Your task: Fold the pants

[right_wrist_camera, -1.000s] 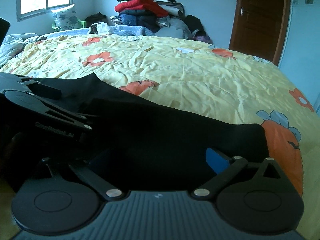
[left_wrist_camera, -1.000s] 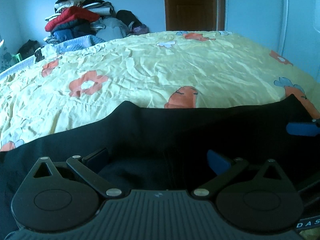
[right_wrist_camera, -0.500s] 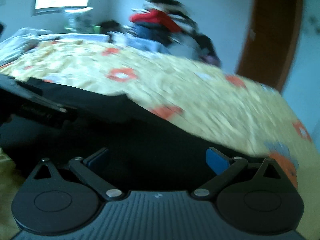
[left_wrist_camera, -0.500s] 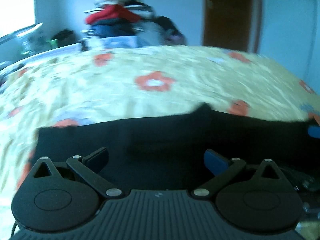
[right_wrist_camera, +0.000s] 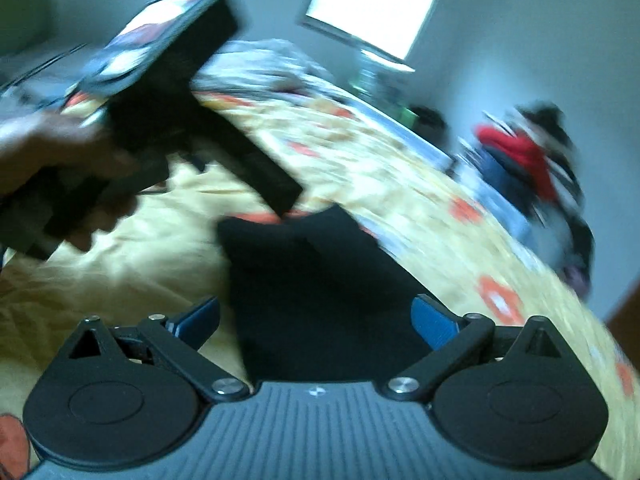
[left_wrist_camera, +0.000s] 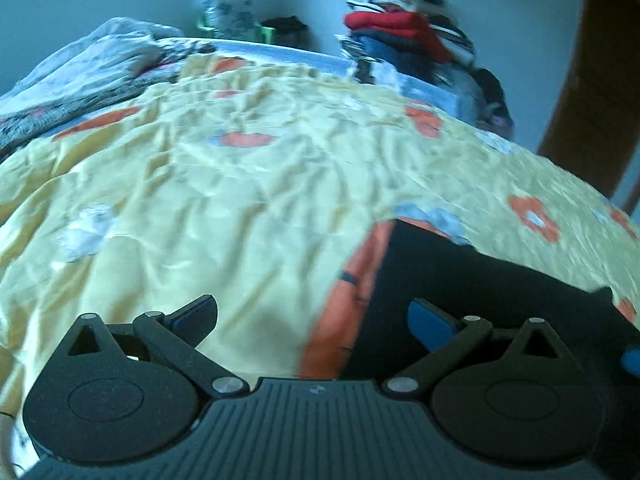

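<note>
The black pants (left_wrist_camera: 472, 280) lie flat on the yellow flowered bedspread (left_wrist_camera: 224, 200), at the lower right in the left wrist view. My left gripper (left_wrist_camera: 312, 316) is open and empty over the pants' left edge. In the blurred right wrist view the pants (right_wrist_camera: 320, 280) lie straight ahead. My right gripper (right_wrist_camera: 316, 320) is open and empty above them. The left gripper's body and the hand holding it (right_wrist_camera: 132, 136) show at upper left, lifted above the bed.
A pile of clothes (left_wrist_camera: 408, 36) with a red jacket sits at the bed's far side. A crumpled quilt (left_wrist_camera: 80, 76) lies at the far left. A brown door (left_wrist_camera: 592, 92) stands at the right. A window (right_wrist_camera: 372, 16) is in the far wall.
Both grippers have swung left and pulled back from the pants. The left now looks over bare bedspread past the pants' left edge. Both stay open.
</note>
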Available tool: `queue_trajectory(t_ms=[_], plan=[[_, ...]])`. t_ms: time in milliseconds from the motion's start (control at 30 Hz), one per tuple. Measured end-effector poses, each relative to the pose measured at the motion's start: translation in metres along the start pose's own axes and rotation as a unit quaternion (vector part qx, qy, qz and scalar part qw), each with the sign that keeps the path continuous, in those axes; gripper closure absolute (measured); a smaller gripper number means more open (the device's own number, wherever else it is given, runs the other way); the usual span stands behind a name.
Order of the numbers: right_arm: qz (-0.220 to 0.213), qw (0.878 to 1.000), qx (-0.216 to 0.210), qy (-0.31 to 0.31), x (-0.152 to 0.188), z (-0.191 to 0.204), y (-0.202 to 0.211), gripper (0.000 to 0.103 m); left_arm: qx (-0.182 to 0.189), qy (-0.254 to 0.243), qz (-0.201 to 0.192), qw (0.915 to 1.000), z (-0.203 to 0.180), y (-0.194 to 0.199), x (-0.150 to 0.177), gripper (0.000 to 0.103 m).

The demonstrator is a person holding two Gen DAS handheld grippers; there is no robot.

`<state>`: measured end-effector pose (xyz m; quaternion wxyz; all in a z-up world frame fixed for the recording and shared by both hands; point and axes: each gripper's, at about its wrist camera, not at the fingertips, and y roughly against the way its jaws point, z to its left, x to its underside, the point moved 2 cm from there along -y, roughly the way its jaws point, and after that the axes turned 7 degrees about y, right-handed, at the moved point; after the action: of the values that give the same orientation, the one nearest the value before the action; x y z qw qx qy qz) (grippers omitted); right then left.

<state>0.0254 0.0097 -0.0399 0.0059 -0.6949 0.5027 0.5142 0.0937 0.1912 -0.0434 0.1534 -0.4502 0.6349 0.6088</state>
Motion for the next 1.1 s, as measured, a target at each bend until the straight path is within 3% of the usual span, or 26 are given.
queue_trajectory(t_ms=[67, 133, 200, 300, 433, 633, 700, 767, 833, 867, 900, 1000, 1100], plan=[[0.007, 0.999, -0.012, 0.035, -0.009, 0.015, -0.015, 0.004, 0.004, 0.012, 0.003, 0.9999, 0.011, 0.002, -0.004, 0.000], [0.018, 0.998, -0.015, 0.062, -0.014, 0.026, -0.033, 0.025, 0.016, 0.027, 0.008, 0.9995, 0.021, 0.005, -0.005, 0.000], [0.031, 0.996, -0.012, 0.079, -0.017, 0.032, -0.046, 0.063, 0.027, 0.032, 0.014, 0.9990, 0.026, 0.005, -0.005, 0.000], [0.044, 0.994, -0.006, 0.104, -0.018, 0.040, -0.062, 0.071, 0.019, 0.012, 0.015, 0.9996, 0.024, 0.002, -0.001, 0.000], [0.046, 0.991, 0.006, 0.124, -0.017, 0.046, -0.073, 0.079, -0.039, -0.044, -0.032, 0.9977, 0.019, -0.006, 0.006, 0.000], [0.016, 0.990, 0.007, 0.141, -0.015, 0.058, -0.059, 0.075, -0.123, -0.073, -0.081, 0.9864, 0.020, -0.025, 0.017, 0.000], [0.017, 0.991, -0.018, 0.128, -0.014, 0.061, -0.055, 0.064, -0.148, -0.074, -0.057, 0.9846, 0.022, -0.038, 0.018, 0.002], [0.010, 0.993, -0.007, 0.114, -0.011, 0.059, -0.053, 0.057, -0.146, -0.067, -0.057, 0.9854, 0.023, -0.036, 0.017, 0.001], [0.014, 0.998, -0.004, 0.062, -0.010, 0.048, -0.055, 0.037, -0.150, -0.072, -0.059, 0.9843, 0.021, -0.035, 0.018, 0.001], [0.022, 0.999, -0.002, 0.025, -0.009, 0.039, -0.057, 0.018, -0.150, -0.073, -0.059, 0.9841, 0.021, -0.035, 0.018, 0.001], [0.027, 1.000, -0.009, -0.010, -0.007, 0.030, -0.058, 0.005, -0.150, -0.072, -0.059, 0.9843, 0.021, -0.035, 0.019, 0.001], [0.038, 0.992, -0.063, -0.098, 0.006, 0.011, -0.061, 0.001, -0.139, -0.056, -0.053, 0.9874, 0.027, -0.038, 0.018, 0.001], [0.034, 0.989, -0.068, -0.126, 0.014, 0.007, -0.057, 0.000, -0.103, -0.005, -0.035, 0.9940, 0.043, -0.041, 0.015, 0.000]])
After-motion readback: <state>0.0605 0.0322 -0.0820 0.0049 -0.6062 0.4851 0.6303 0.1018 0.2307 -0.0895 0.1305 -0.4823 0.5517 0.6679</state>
